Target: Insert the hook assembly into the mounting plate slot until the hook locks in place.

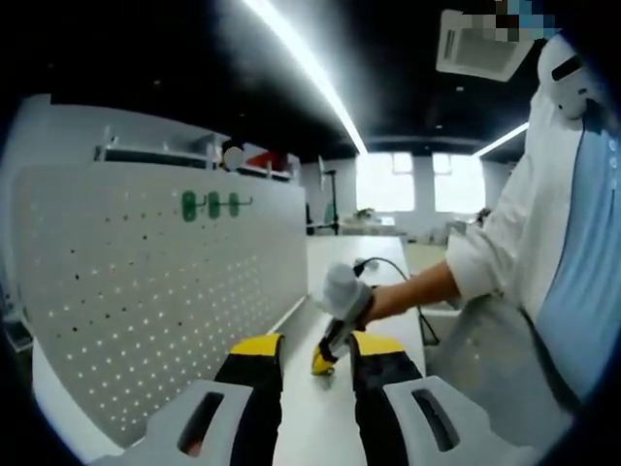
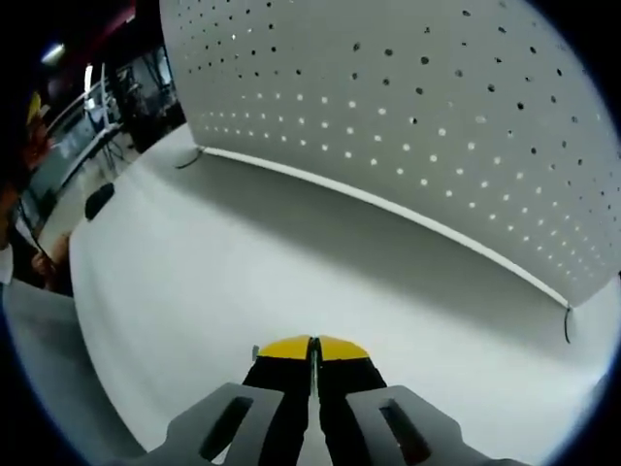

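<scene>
Green hooks point(image 1: 212, 205) hung high on pegboard point(image 1: 146, 291). Left gripper point(image 1: 315, 364) gaped, empty; right gripper point(image 2: 312, 351), below pegboard, closed, nothing visibly held.

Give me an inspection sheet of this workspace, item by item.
Surface: white table, bare where it shows.
Job's things: white pegboard upright along the table's far edge; green hook piece mounted high on it.
Clutter: nothing seen.
Grippers: left tool open, holding nothing; right tool shut with nothing visible between its jaws. In the left gripper view the right tool is held by a person's hand low over the table.
Cables: dark cable running behind the hand.
Surroundings: ceiling strip lights, bright windows, ceiling vent.
</scene>
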{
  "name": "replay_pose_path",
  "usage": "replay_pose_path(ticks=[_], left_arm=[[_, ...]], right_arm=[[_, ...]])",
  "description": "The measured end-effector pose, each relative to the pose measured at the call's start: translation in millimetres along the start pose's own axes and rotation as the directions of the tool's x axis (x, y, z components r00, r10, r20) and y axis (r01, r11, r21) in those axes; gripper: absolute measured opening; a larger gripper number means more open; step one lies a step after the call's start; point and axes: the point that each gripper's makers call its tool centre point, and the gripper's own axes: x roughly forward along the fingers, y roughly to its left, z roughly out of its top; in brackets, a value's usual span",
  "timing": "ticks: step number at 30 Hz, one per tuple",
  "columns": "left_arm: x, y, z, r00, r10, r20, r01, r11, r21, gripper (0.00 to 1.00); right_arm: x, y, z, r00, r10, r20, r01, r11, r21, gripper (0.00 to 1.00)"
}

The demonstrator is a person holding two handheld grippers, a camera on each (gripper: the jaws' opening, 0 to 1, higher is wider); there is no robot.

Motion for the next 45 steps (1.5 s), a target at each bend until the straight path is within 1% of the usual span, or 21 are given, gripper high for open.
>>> replay_pose_path(ticks=[6,16,20,22,26,29,30,32,33,35,36,37,38,39,40,41,43,44,45], left_arm=[[2,-1.7,-1.9,1.0,-0.005,0.002,0.005,1.0,-0.006,0.26],[4,-3.8,-4.3,1.0,-0.015,-0.001,0.015,1.0,-0.011,0.24],[6,-6.0,-4.4,1.0,-0.022,-0.001,0.022,1.0,-0.011,0.24],[7,-6.5,-5.7,1.0,-0.024,-0.005,0.024,1.0,-0.012,0.23],[7,-8.2,-7.1,1.0,-0.031,-0.007,0.03,0.999,-0.014,0.23],[8,-10.3,-5.8,0.999,-0.037,-0.002,0.037,0.999,-0.016,0.22],[7,-10.8,-5.4,0.999,-0.04,0.0,0.04,0.999,-0.016,0.22],[7,-13.1,-3.7,0.999,-0.047,0.006,0.048,0.999,-0.015,0.21],[7,-14.0,-3.0,0.999,-0.05,0.008,0.05,0.999,-0.014,0.21],[6,-16.2,-1.0,0.998,-0.059,0.015,0.059,0.998,-0.013,0.2],[5,-17.6,0.2,0.998,-0.064,0.02,0.065,0.998,-0.013,0.2],[5,-18.5,1.0,0.998,-0.067,0.023,0.067,0.998,-0.012,0.2],[5,-20.9,2.2,0.997,-0.073,0.026,0.074,0.997,-0.008,0.19],[5,-22.6,2.8,0.997,-0.079,0.027,0.079,0.997,-0.005,0.19],[4,-25.1,3.0,0.996,-0.089,0.028,0.089,0.996,-0.001,0.19],[3,-27.0,3.5,0.995,-0.097,0.029,0.097,0.995,0.002,0.18],[2,-31.7,5.4,0.993,-0.115,0.035,0.115,0.993,0.004,0.17],[1,-32.5,5.5,0.992,-0.119,0.037,0.119,0.993,0.004,0.17],[0,-33.4,5.9,0.992,-0.124,0.039,0.124,0.992,0.004,0.16]], right_arm=[[-5,2,3.8,1.0,0.014,0.023,-0.015,1.0,0.016,0.0],[-22,10,21.1,0.993,0.054,0.105,-0.06,0.997,0.049,0.0],[-33,21,33.4,0.981,0.102,0.168,-0.117,0.989,0.086,0.0],[-40,23,38.4,0.977,0.105,0.185,-0.122,0.989,0.081,0.0],[-55,34,52.1,0.962,0.138,0.234,-0.157,0.986,0.064,0.0],[-67,46,64.6,0.94,0.187,0.284,-0.208,0.977,0.044,0.0],[-72,54,71.0,0.924,0.225,0.31,-0.245,0.969,0.027,0.0],[-80,61,77.2,0.908,0.254,0.333,-0.276,0.961,0.019,0.0],[-85,67,81.3,0.896,0.278,0.346,-0.295,0.955,-0.004,0.0],[-91,76,86.9,0.878,0.314,0.362,-0.324,0.945,-0.034,0.0],[-96,83,91.1,0.862,0.343,0.373,-0.344,0.937,-0.067,0.0],[-98,86,92.1,0.86,0.349,0.373,-0.349,0.934,-0.069,0.0],[-101,90,94.1,0.851,0.367,0.375,-0.362,0.928,-0.087,0.0],[-104,97,97.5,0.834,0.396,0.384,-0.389,0.916,-0.099,0.0],[-106,101,99.1,0.823,0.415,0.388,-0.411,0.906,-0.097,0.0],[-110,105,101.4,0.806,0.44,0.395,-0.434,0.894,-0.11,0.0],[-114,113,102.2,0.786,0.476,0.394,-0.464,0.876,-0.131,0.0],[-119,120,103.0,0.767,0.507,0.394,-0.49,0.859,-0.151,0.0],[-121,124,103.5,0.757,0.521,0.394,-0.503,0.85,-0.159,0.0]])
